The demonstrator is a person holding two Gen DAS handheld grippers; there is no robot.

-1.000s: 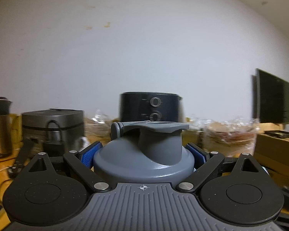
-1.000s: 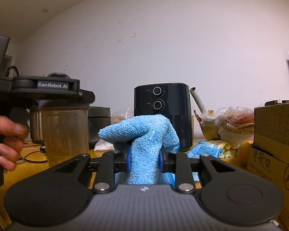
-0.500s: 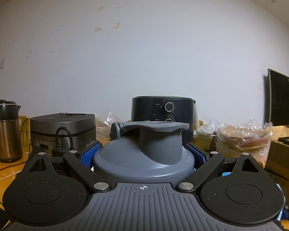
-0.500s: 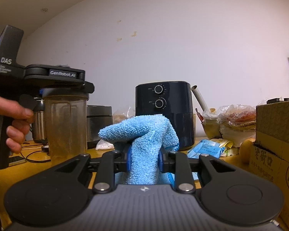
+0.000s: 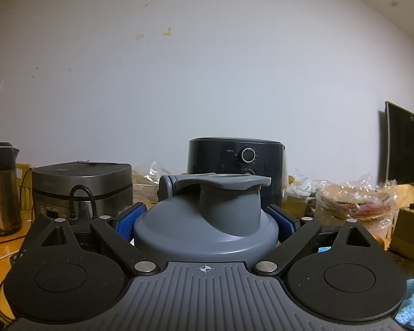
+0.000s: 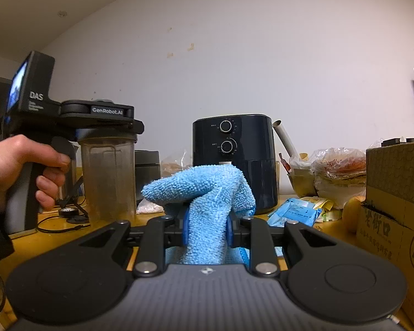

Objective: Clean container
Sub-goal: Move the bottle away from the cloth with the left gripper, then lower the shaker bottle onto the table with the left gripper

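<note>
My left gripper [image 5: 205, 220] is shut on the grey lid [image 5: 207, 229] of the container, its blue pads [image 5: 131, 218] pressing on both sides. The right wrist view shows that container [image 6: 107, 176] as a cloudy, see-through tumbler hanging upright under the left gripper [image 6: 102, 113], which a hand [image 6: 22, 162] holds by its grip. My right gripper [image 6: 207, 229] is shut on a light blue microfibre cloth [image 6: 207, 193], bunched and standing up between the pads. The cloth sits to the right of the container and apart from it.
A black air fryer [image 6: 234, 160] stands at the back against the wall. A rice cooker [image 5: 82, 187] and a kettle [image 5: 0, 187] are on the left, with cables [image 6: 58, 226] on the wooden table. A cardboard box [image 6: 394, 209], bagged food [image 6: 339, 168] and a blue packet [image 6: 292, 209] crowd the right.
The left gripper with the container has shifted a little to the right in the right wrist view, and more of its handle and the hand shows. The right gripper and cloth have stayed put.
</note>
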